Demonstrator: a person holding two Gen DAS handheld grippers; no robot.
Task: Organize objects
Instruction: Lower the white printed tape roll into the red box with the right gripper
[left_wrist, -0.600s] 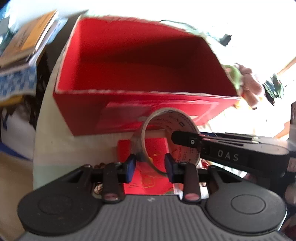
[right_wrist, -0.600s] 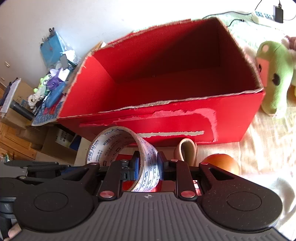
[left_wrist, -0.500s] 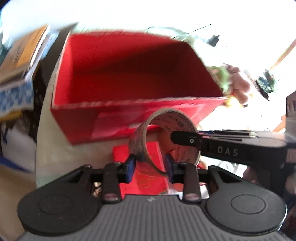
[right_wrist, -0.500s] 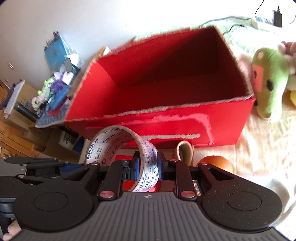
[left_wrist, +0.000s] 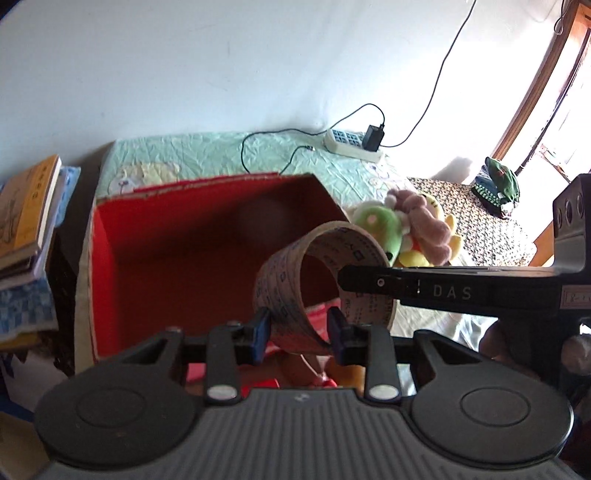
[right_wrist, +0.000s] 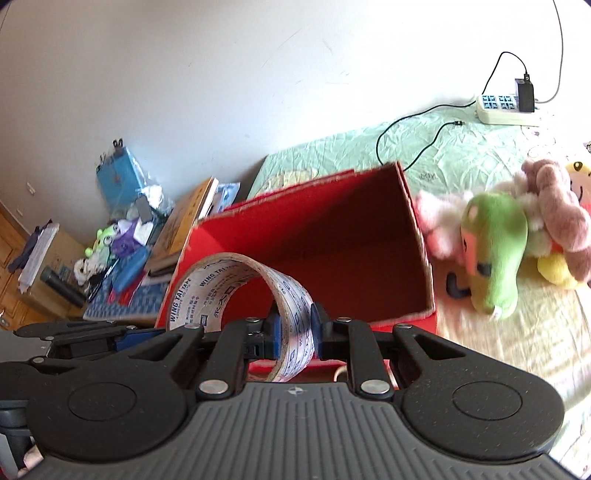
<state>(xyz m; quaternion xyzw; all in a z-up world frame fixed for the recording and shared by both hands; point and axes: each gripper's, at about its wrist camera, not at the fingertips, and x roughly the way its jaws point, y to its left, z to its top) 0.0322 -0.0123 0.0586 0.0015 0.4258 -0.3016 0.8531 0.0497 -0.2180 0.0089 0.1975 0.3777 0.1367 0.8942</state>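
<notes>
Both grippers pinch one tape roll (left_wrist: 325, 280) at once: the left gripper (left_wrist: 298, 329) clamps the band across its width, the right gripper (right_wrist: 294, 329) nips the ring wall on the opposite side. Roll hangs upright in the air, just over the near edge of the open red box (left_wrist: 177, 258), whose floor shows nothing in it. Judgement: light, stiff cardboard-cored ring, little tape left, so the thin wall may flex if squeezed hard; outer face looks smooth, possibly slick. Best hold is across the band's width. Plush toys (right_wrist: 498, 240) lie beside the box.
</notes>
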